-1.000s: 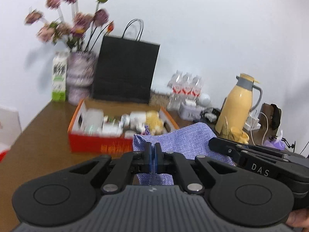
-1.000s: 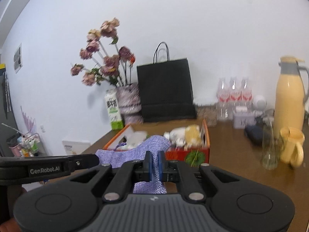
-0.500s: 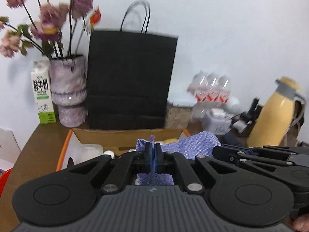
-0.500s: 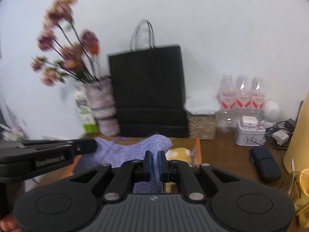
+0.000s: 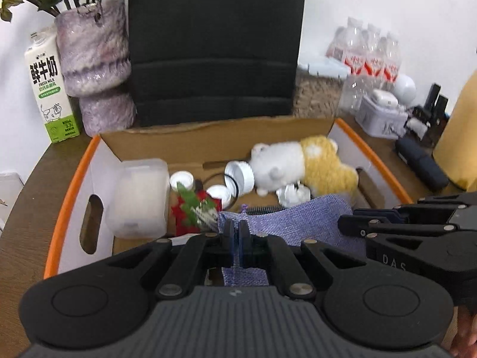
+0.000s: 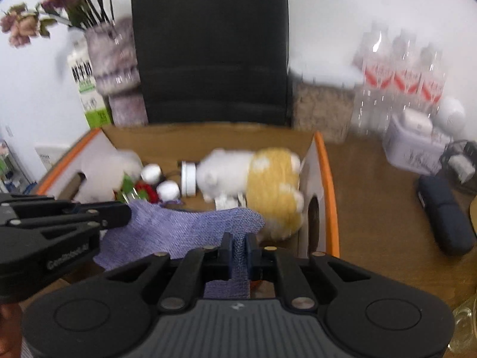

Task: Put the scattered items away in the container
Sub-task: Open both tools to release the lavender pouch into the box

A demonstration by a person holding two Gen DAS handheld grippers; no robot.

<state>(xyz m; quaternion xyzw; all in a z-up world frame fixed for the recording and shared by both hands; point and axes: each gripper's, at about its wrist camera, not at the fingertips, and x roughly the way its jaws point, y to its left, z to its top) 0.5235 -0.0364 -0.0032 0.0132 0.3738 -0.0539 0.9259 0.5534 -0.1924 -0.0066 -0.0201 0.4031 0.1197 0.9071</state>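
Both grippers hold one purple woven cloth (image 5: 292, 222) stretched between them over the front of an open cardboard box with an orange rim (image 5: 71, 179). My left gripper (image 5: 236, 232) is shut on the cloth's left edge. My right gripper (image 6: 238, 244) is shut on the right edge of the cloth (image 6: 184, 229). In the box lie a white and yellow plush toy (image 5: 301, 164), a clear plastic tub (image 5: 138, 194), white caps (image 5: 238, 174) and a red and green item (image 5: 193, 205).
Behind the box stand a black paper bag (image 5: 214, 44), a purple vase with flowers (image 5: 95, 59) and a milk carton (image 5: 49, 86). To the right are water bottles (image 6: 402, 71), a small white tin (image 6: 414, 143), a dark case (image 6: 444, 217) and a yellow jug (image 5: 459, 137).
Both grippers have carried the cloth forward and tilted down, from in front of the box to over its front edge. The box's contents now fill the view.
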